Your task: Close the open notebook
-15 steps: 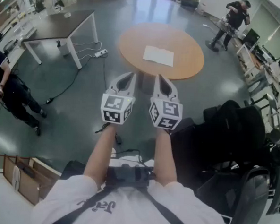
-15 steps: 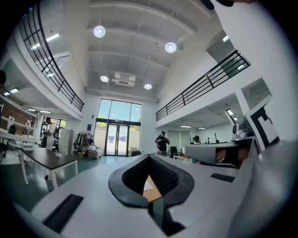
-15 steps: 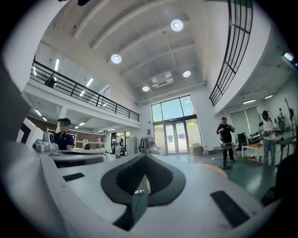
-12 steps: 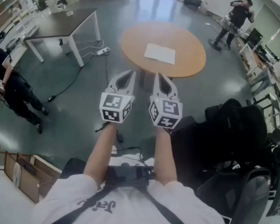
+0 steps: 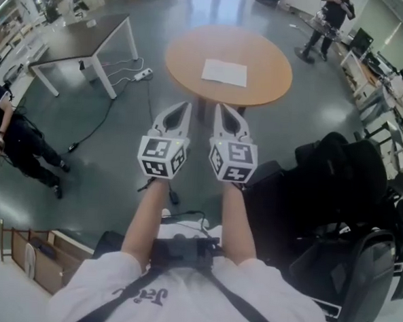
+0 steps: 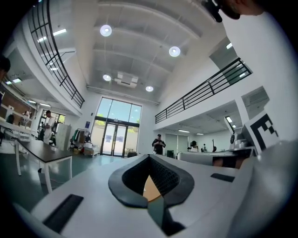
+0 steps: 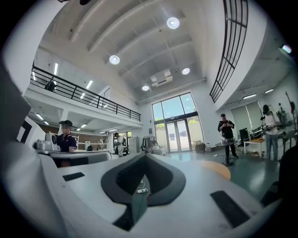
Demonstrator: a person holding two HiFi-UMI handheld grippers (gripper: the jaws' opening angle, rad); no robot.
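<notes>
An open white notebook lies flat on a round wooden table at the top middle of the head view. Both grippers are held out side by side over the grey floor, well short of the table. My left gripper is shut with nothing in it. My right gripper is shut and empty too. In the left gripper view the jaws of the left gripper meet, with a strip of the orange table showing below them. In the right gripper view the right gripper points level, with the table's edge to its right.
A dark rectangular table stands at the back left, with a power strip and cables on the floor beside it. Black bags and a chair crowd the right. One person is at the left, another at the back right.
The head view has shifted a little, so the table and notebook sit slightly higher and further left. Both grippers stay shut, side by side.
</notes>
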